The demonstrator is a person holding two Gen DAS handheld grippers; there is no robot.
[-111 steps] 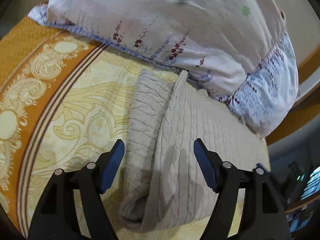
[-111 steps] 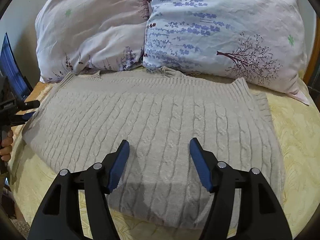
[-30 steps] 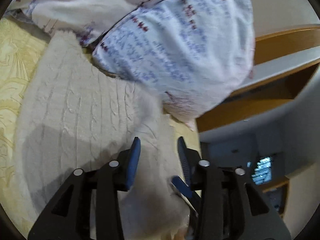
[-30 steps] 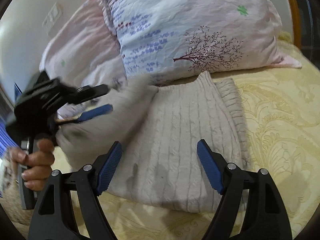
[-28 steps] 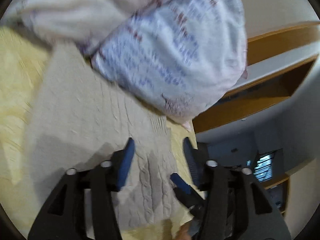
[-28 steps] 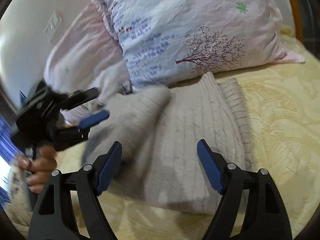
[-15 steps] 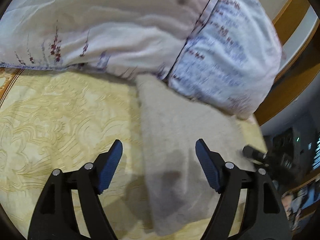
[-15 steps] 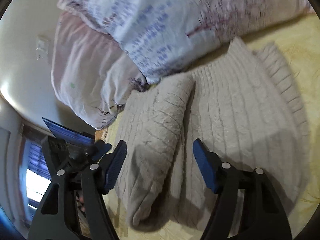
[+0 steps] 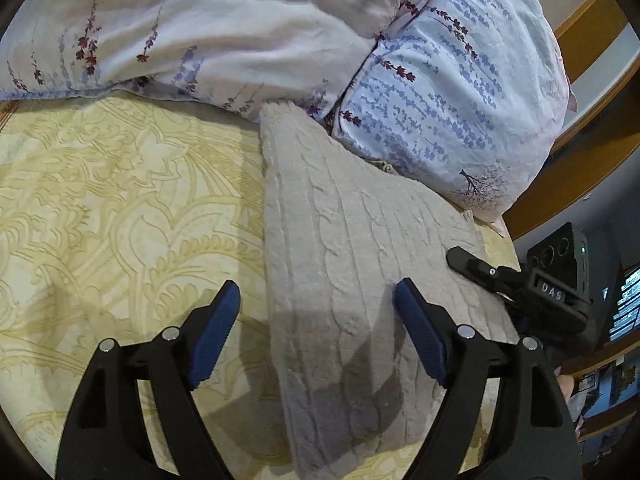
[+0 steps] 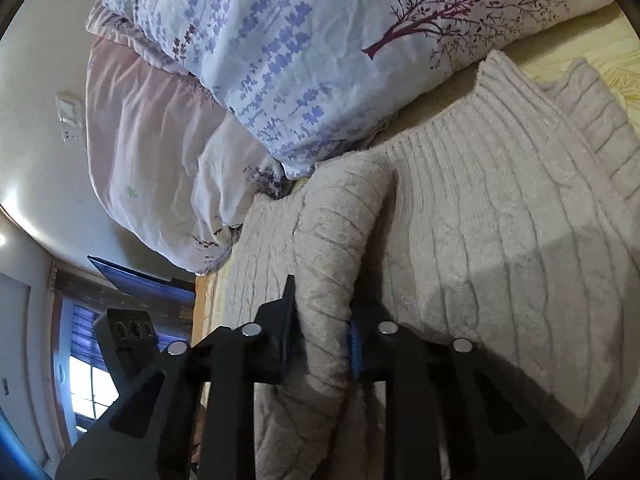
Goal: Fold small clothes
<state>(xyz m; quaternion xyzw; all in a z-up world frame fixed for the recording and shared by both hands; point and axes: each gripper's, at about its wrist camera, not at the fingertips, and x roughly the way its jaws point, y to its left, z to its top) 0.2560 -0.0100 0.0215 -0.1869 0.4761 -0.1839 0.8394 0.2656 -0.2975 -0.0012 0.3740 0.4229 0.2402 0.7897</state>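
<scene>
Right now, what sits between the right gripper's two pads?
In the right wrist view, the right gripper has just been closing and now pinches a raised fold of the beige cable-knit sweater; nothing else lies between them.

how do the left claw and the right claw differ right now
The left claw stands wide open over the beige sweater's edge, pads clear of it; its jaws have just been opening. The right claw is pinched on a raised fold of that sweater; its jaws have just been closing. Both are black with blue pads, over the same sweater.
</scene>
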